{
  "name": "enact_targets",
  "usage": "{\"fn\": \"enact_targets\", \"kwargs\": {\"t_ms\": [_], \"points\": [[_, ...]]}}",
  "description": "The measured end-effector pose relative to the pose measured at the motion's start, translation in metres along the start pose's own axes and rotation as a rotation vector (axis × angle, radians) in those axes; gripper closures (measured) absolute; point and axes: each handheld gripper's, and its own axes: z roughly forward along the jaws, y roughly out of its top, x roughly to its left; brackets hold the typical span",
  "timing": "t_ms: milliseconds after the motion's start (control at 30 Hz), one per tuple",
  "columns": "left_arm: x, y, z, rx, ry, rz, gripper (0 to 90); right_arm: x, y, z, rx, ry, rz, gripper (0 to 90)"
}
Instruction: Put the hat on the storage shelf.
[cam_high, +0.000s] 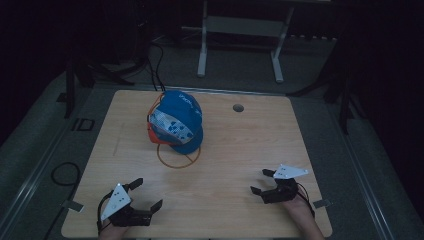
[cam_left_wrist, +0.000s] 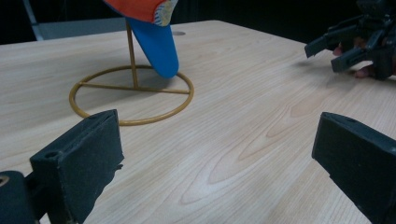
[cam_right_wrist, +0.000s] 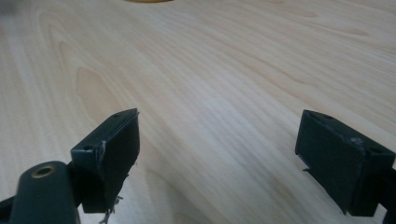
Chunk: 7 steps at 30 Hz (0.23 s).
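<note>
Left claw (cam_high: 147, 194) sits at the near-left corner of the light wood tabletop (cam_high: 235, 145), jaws spread wide with nothing between them, grey three-cornered plate on top tilted up toward the camera. It's angled inward, pointing roughly at the middle of the tabletop, and the hand behind it just pokes in from the bottom edge.

Past it, left of centre and toward the far side, there's a cap (cam_high: 176, 121) perched on a thin gold wire stand (cam_high: 178, 158). The cap is mostly blue with a patterned white-and-blue panel and an orange edge on its left side. In the left claw view its blue brim (cam_left_wrist: 158, 46) hangs down over the stand's ring base (cam_left_wrist: 130, 95), which lies flat on the wood with a single upright rod.

Over at the near-right, the right claw (cam_high: 262, 181) is low over the tabletop, also wide open and holding nothing, pointing left-ish and well apart from the cap.
</note>
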Motion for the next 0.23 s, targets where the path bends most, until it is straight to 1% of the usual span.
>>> {"fn": "enact_targets", "kwargs": {"t_ms": [100, 233], "points": [[-0.0001, -0.0005, 0.0004, 0.007, -0.001, 0.001, 2.1, -0.0055, -0.0015, -0.0036, -0.016, -0.013, 0.02, 13.8], [0.0003, -0.0007, 0.0006, 0.006, -0.001, -0.002, 2.0, -0.0089, -0.0033, -0.0053, -0.026, -0.027, 0.032, 13.8]]}}
